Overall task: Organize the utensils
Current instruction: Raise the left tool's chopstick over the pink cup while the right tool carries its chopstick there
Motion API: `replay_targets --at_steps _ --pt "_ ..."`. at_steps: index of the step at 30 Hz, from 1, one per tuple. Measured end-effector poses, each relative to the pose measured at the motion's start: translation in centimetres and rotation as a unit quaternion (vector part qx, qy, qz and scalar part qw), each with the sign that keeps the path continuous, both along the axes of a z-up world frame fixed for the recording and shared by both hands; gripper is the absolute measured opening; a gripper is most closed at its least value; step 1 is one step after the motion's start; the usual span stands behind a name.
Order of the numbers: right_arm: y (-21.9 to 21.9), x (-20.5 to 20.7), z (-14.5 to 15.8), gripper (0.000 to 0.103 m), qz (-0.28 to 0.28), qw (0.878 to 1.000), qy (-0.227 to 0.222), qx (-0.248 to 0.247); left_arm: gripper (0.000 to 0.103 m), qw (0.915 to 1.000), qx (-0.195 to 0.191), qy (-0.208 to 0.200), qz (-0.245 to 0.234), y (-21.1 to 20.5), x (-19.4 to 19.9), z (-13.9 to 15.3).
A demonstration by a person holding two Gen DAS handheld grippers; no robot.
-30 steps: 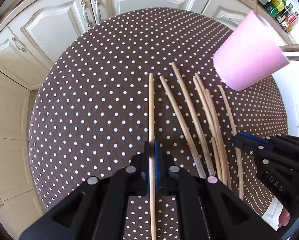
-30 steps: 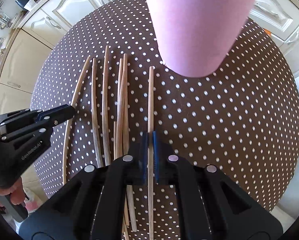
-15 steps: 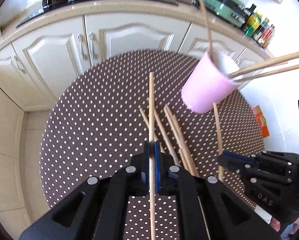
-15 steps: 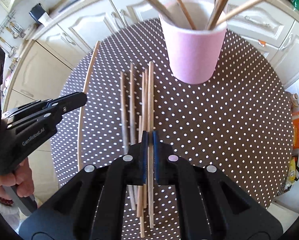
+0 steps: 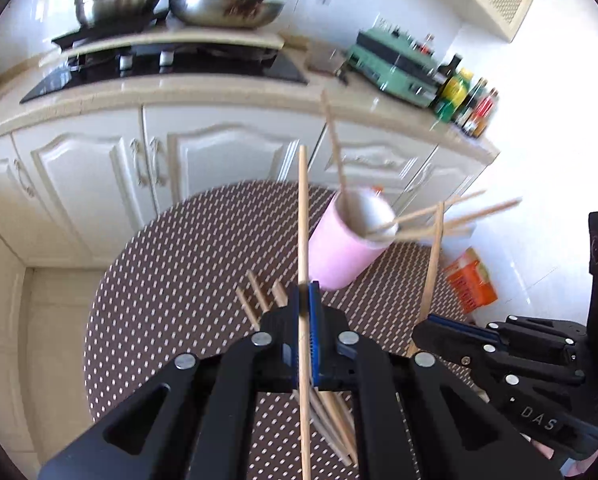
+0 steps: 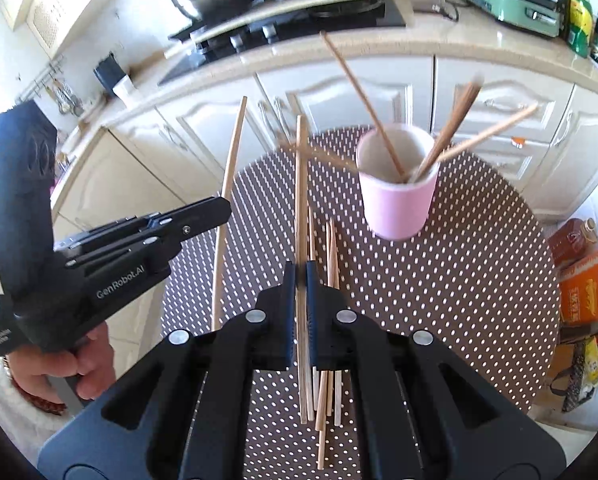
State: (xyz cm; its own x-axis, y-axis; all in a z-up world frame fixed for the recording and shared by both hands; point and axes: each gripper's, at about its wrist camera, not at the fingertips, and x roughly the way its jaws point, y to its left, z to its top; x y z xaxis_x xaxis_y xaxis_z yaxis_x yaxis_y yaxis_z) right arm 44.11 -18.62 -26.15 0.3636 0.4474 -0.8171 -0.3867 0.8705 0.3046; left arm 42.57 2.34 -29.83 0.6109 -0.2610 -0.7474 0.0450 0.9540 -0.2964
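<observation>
Lifting off the worktop (image 6: 479, 280), each hand-held gripper, left (image 5: 307, 312) and right (image 6: 300, 280), now holds one chopstick (image 5: 303, 216) clamped. Next comes the cup (image 6: 397, 204), probably.

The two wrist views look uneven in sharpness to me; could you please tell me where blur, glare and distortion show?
Left wrist view: the polka-dot tablecloth smears into streaks, the bottles are blurred, the right-hand wall is washed out. Right wrist view: the chopsticks in the pink cup are partly smeared, while the right gripper is crisp. Both views: fisheye bending curves the counter edge.
</observation>
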Motion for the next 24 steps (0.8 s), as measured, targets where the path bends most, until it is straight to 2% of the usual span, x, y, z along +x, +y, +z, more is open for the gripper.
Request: replay_targets --at_steps 6,12,18,24 --pt "-0.4 -0.5 5.6 0.006 -0.003 0.999 -0.040 0.037 0.004 0.9983 -0.018 -0.056 -0.003 -0.7 1.0 3.8" --pt "0.8 2.2 9.6 0.006 -0.005 0.994 -0.087 0.071 0.004 0.9939 -0.027 -0.107 0.000 -1.1 2.4 7.2" --pt "2.1 7.1 12.1 0.006 -0.014 0.988 -0.122 0.098 0.004 0.9878 -0.033 -0.152 0.015 -1.2 5.5 10.2" --pt "0.8 11.1 13.3 0.006 -0.026 0.984 -0.144 0.106 0.004 0.9840 -0.038 -0.171 0.030 -1.8 9.0 10.8"
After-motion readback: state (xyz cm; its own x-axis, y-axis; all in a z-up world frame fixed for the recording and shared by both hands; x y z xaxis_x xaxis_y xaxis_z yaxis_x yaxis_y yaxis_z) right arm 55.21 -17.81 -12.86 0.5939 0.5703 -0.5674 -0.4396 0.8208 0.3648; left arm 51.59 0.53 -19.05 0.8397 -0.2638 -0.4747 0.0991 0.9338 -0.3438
